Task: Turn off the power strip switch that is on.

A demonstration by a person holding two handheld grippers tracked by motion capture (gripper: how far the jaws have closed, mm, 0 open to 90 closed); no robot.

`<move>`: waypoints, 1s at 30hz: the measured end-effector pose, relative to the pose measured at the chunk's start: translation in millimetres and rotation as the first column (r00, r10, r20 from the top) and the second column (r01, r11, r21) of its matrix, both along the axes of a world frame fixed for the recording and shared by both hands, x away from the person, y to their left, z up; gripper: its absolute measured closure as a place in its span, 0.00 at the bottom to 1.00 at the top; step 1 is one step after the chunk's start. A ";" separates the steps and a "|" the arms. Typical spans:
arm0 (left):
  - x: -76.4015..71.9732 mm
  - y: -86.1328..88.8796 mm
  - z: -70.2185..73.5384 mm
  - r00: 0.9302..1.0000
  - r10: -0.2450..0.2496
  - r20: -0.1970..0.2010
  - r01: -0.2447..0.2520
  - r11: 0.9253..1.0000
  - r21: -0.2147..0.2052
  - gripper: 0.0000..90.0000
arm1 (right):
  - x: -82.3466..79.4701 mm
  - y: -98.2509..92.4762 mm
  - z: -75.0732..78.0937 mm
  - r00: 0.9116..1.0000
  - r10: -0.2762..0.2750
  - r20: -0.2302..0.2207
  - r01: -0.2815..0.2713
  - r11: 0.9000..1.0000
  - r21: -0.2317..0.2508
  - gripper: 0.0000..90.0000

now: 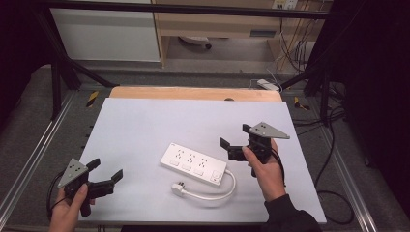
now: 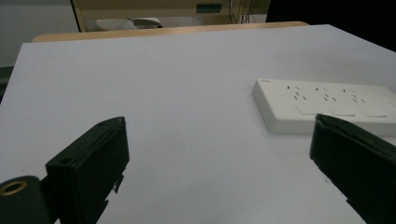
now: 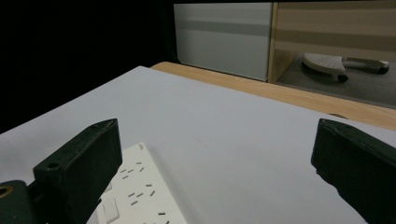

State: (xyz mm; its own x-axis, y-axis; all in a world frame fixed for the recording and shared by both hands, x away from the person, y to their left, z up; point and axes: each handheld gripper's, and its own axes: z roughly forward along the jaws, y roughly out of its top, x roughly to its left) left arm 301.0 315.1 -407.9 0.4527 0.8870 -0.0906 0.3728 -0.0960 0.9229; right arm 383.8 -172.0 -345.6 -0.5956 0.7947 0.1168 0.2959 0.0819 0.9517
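**Clearly nearer the right gripper: a power strip lying slantwise between both hands**

Roughly at the middle of the white counter [image 1: 145, 121], a white power strip [image 1: 193, 163] is lying flat, sockets and switches facing up. Its long axis is running on a diagonal, from the far-left end down toward the near-right end, where a short white cord [image 1: 227, 188] is curling out and looping back to a plug [image 1: 178, 188] resting on the counter just in front of the strip.

From the strip outward, the right gripper [image 1: 237, 145] is being held closest: it is hovering just beyond the strip's cord end, up and to the right of it, with its jaws spread wide and nothing between them. In the right gripper view the strip's far end [image 3: 140, 191] is being seen low and to the left, partly behind the left-hand jaw, so the strip is lying below and to the left of the line on which that gripper is pointed.

The left gripper [image 1: 106, 176] is being held well apart from the strip, near the counter's front-left corner, likewise opened wide and empty. In the left gripper view the strip [image 2: 327, 105] is being seen ahead and off to the right, behind the right-hand jaw.

Judged from this layout, a shorter reach is being offered to the right hand, with the cord end as the nearest part.
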 end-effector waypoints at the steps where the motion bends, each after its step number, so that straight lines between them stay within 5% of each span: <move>1: -0.1 0.0 0.1 1.000 0.001 0.001 -0.001 1.000 0.000 0.05 | -1.0 -3.8 0.5 1.000 -0.004 0.002 0.004 1.000 0.001 0.03; 11: -0.3 0.3 -0.1 1.000 0.002 -0.004 -0.002 1.000 -0.002 0.05 | -11.0 -38.2 -3.8 0.997 -0.072 0.035 0.072 0.997 -0.002 0.04; 30: -0.1 -0.7 -0.9 1.000 0.002 -0.007 -0.002 1.000 0.001 0.05 | -28.9 -86.1 -38.4 0.984 -0.170 0.051 0.170 0.985 -0.011 0.04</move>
